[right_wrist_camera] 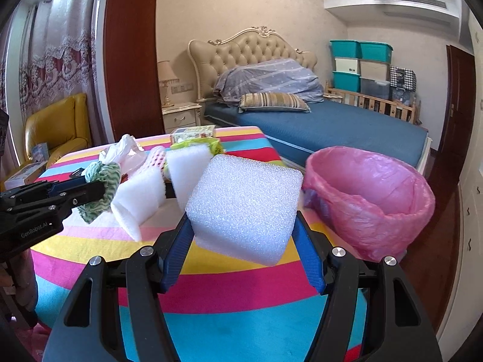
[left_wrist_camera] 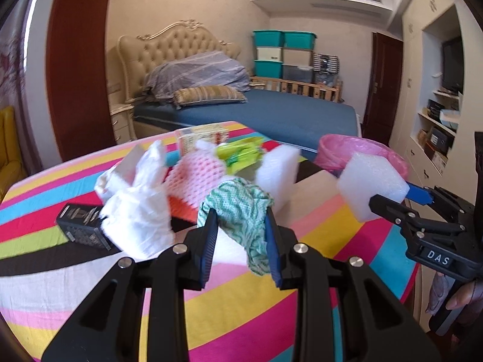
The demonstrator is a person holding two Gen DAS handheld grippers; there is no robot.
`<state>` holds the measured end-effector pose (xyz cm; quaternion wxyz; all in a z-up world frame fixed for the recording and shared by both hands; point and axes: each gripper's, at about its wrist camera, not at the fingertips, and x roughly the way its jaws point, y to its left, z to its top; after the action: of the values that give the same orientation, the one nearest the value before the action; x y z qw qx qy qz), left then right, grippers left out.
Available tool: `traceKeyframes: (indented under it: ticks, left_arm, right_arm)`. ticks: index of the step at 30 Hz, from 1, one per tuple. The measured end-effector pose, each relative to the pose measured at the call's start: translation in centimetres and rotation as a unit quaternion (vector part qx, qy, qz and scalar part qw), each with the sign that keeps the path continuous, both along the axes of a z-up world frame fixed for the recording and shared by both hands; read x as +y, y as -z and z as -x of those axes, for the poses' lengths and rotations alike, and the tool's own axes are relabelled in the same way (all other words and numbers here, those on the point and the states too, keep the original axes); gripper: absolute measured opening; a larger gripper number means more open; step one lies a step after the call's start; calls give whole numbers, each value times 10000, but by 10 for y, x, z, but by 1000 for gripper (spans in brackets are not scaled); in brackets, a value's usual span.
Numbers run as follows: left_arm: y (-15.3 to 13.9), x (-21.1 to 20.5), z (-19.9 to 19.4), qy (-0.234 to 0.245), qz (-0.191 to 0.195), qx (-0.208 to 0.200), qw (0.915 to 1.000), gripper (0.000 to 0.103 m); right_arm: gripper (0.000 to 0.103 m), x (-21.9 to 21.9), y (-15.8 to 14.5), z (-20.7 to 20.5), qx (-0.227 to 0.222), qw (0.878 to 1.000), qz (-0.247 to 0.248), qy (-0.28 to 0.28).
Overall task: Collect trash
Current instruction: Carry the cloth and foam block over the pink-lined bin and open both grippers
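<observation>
My left gripper [left_wrist_camera: 241,217] is shut on a green-and-white patterned cloth [left_wrist_camera: 241,208], held above the striped tablecloth; it also shows at the left of the right wrist view [right_wrist_camera: 99,187]. My right gripper [right_wrist_camera: 241,229] is shut on a white foam block [right_wrist_camera: 244,205], held above the table left of the pink-bagged trash bin [right_wrist_camera: 368,199]. In the left wrist view the block [left_wrist_camera: 371,187] is in front of the bin [left_wrist_camera: 362,147]. More trash lies on the table: a white plastic bag [left_wrist_camera: 135,211], pink foam netting [left_wrist_camera: 196,178], green wrappers [left_wrist_camera: 238,154], another foam piece [left_wrist_camera: 277,169].
A black box [left_wrist_camera: 81,226] lies at the table's left. A printed carton [left_wrist_camera: 202,135] stands at the far edge. Two white foam pieces [right_wrist_camera: 139,196] sit mid-table. A bed [right_wrist_camera: 332,126] is behind, a yellow armchair [right_wrist_camera: 57,126] at the left, shelves [left_wrist_camera: 437,126] at the right.
</observation>
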<state>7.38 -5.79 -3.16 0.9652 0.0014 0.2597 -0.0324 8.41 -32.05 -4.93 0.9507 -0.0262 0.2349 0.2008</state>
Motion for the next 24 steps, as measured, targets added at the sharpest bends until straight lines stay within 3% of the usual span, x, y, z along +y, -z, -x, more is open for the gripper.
traceKeyframes:
  ticks: [14, 24]
  left_arm:
    - [-10, -66, -34, 915, -276, -82, 9954, 30]
    - [-35, -121, -99, 1613, -213, -127, 9866, 30]
  right_arm:
    - [62, -64, -8, -11, -121, 9972, -191, 710]
    - [63, -108, -24, -39, -432, 9927, -10, 1128]
